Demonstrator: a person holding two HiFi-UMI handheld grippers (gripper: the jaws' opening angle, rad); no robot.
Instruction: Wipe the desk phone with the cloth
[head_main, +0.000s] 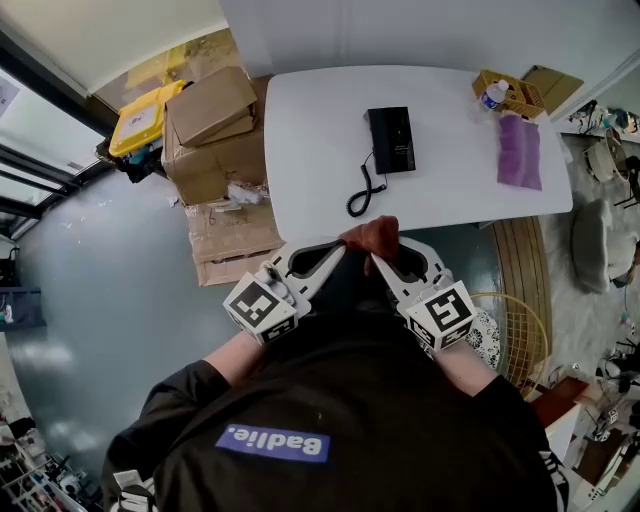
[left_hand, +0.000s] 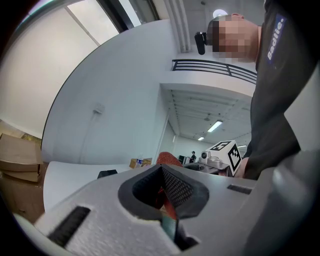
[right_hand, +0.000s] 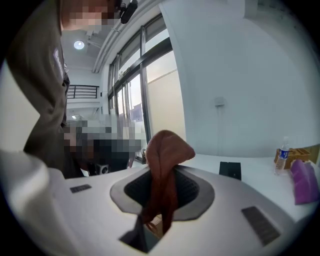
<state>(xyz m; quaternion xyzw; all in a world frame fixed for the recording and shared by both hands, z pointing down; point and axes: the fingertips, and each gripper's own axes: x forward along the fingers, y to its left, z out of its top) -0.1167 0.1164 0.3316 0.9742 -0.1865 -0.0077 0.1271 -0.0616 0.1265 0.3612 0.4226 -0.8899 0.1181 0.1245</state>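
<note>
A rust-brown cloth (head_main: 372, 233) is bunched just off the near edge of the white table (head_main: 300, 120), in front of the person's chest. Both grippers hold it. My left gripper (head_main: 338, 252) is shut on its left side, and red fabric shows between the pads (left_hand: 172, 187). My right gripper (head_main: 380, 257) is shut on the cloth (right_hand: 165, 150), which stands up in a fold from the jaws. The black desk phone (head_main: 391, 139) lies mid-table with its coiled cord (head_main: 362, 190) trailing toward me. It also shows as the phone (right_hand: 230, 170) in the right gripper view.
A purple cloth (head_main: 520, 151) lies at the table's right end, beside a wicker basket (head_main: 512, 95) with a water bottle (head_main: 492, 94). Cardboard boxes (head_main: 215, 135) and a yellow bin (head_main: 145, 115) stand left of the table. A round wire frame (head_main: 525, 330) stands on the floor at the right.
</note>
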